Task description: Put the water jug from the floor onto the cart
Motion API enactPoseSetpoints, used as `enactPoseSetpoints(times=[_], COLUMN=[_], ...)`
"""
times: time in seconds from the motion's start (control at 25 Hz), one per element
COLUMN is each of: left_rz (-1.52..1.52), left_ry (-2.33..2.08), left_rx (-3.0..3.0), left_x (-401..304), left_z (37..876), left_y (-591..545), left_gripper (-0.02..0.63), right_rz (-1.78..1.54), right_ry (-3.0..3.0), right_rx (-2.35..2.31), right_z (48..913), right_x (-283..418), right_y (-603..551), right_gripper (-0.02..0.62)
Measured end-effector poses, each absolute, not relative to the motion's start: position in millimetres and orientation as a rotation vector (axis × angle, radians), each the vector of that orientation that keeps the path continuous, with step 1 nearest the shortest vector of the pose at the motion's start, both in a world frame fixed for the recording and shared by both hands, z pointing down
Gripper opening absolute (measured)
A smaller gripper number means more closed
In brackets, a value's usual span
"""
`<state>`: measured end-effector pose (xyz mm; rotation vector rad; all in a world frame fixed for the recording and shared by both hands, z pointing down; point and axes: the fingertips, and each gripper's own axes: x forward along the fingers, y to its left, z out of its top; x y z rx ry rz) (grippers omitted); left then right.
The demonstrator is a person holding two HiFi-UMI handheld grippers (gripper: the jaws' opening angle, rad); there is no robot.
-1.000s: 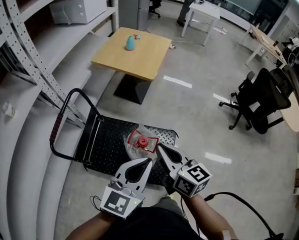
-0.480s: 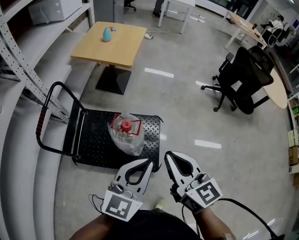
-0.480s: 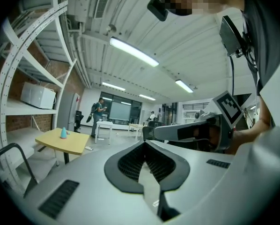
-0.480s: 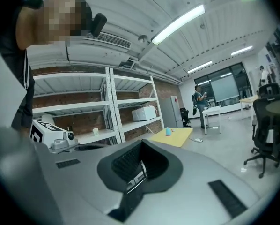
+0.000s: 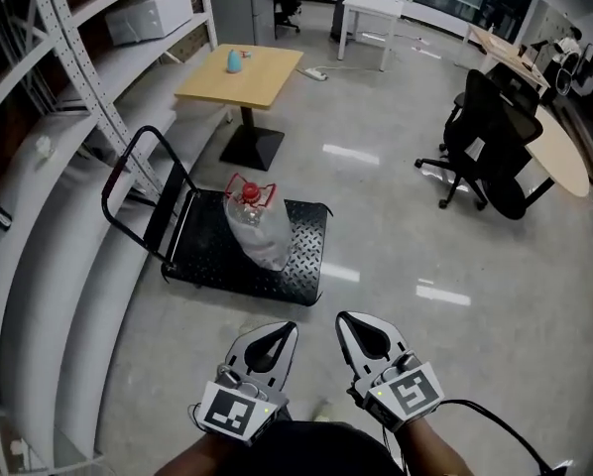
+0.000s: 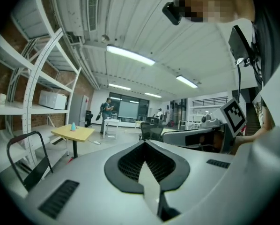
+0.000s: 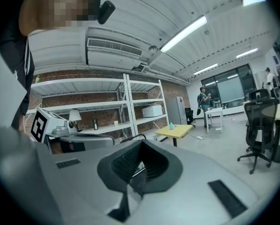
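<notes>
Holds the left tongs (image 5: 265, 343) and the right tongs (image 5: 364, 333) side by side, tips forward, each pair pressed shut on nothing at all. Finds the water jug (image 5: 259, 231) well ahead of both pairs and a little to the left of them, out of reach, already standing on the black deck of the cart (image 5: 306, 266). Puts the left tongs nearer to it, the right tongs farther off to the side. Reads its long axis as upright, bottom on the deck, neck and red cap (image 5: 249, 194) pointing up, red carry handle (image 5: 267, 188) at the neck. Places the push bar (image 5: 128, 181) of the cart beyond the jug and further left. Judges the job as good as done: no lift left, at most a check for steadiness. For any fresh hold, calls for a reach forward and left toward the neck, jaws opened first.
</notes>
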<state>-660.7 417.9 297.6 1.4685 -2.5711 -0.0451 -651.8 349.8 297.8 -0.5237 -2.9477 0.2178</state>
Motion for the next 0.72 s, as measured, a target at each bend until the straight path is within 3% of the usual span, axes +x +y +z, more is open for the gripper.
enactPoseSetpoints(times=[0.28,0.72], left_rz=[-0.012,0.000], left_ry=[-2.581,-2.642], left_rx=[1.496,1.531], left_x=[-541.1,-503.3], left_z=[267.0,245.9], left_y=[399.9,410.2], left_gripper=[0.005,0.005], right_rz=[0.277,0.227], right_ry=[-2.943,-3.021], right_rx=[-0.523,-0.567], right_z=[276.5,251.7], right_x=[-542.1,-507.3], right_y=[335.4,353.2], right_gripper=[0.002,0.002])
